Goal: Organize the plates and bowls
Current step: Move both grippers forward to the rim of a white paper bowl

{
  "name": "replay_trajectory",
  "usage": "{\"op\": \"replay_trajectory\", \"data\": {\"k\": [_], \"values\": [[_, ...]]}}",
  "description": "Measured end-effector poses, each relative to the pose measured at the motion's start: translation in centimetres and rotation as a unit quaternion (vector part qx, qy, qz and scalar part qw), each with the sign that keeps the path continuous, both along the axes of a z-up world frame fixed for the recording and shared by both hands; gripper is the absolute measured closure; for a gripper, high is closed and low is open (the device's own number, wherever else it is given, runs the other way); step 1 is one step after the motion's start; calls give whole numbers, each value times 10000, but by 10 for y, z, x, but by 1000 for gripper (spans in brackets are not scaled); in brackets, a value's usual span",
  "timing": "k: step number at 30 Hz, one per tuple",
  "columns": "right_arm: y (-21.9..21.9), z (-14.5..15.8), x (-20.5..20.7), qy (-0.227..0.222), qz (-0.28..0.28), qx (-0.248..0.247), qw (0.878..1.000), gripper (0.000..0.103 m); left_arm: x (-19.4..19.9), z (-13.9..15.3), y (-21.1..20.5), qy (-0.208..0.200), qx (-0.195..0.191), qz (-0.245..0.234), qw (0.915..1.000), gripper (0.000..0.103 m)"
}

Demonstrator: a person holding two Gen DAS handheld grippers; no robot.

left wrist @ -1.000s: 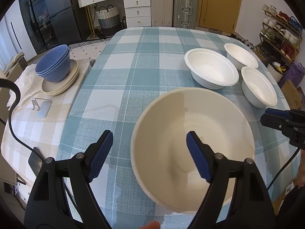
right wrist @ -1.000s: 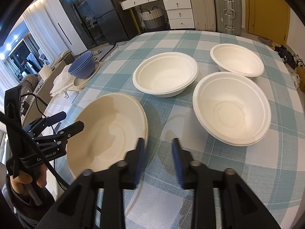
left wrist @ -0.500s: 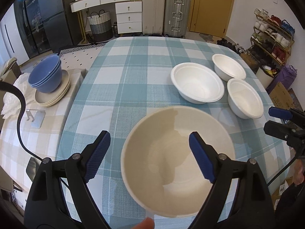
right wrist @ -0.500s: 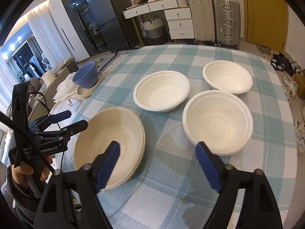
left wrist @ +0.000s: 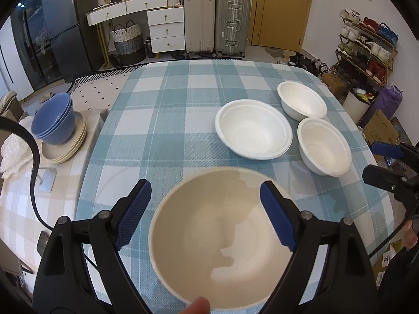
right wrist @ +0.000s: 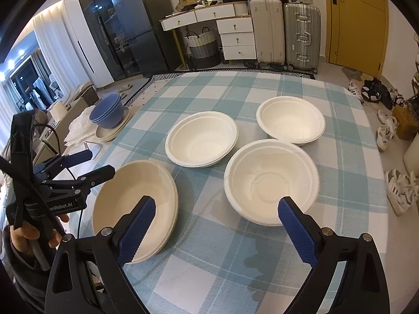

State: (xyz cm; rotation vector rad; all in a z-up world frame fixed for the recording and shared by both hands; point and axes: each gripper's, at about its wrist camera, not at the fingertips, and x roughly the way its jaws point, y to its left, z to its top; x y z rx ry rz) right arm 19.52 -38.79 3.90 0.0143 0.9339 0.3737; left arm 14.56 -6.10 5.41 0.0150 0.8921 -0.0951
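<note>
Right wrist view: right gripper (right wrist: 217, 225) gapes wide, having just opened, holding nothing; the cream bowl (right wrist: 134, 210) sits left of it, nearer the wide-open, empty left gripper (right wrist: 90, 162).

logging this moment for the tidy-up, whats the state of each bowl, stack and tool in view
cream bowl: upright, empty, on the tablecloth, not gripped
three white bowls: upright, empty, separate, unstacked
blue bowls: nested, on the plate stack
cream plates: stacked on the side surface
left tool: open, above the cream bowl
right tool: open, jaws just widened, nothing between them
</note>
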Motion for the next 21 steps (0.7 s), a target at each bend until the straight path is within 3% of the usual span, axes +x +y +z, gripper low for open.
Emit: {"op": "replay_trajectory", "data": {"k": [21], "values": [[-15,9,62,-76,1,-63,10000,6,87,14,-30,106,-28,-293,9995,19]]}}
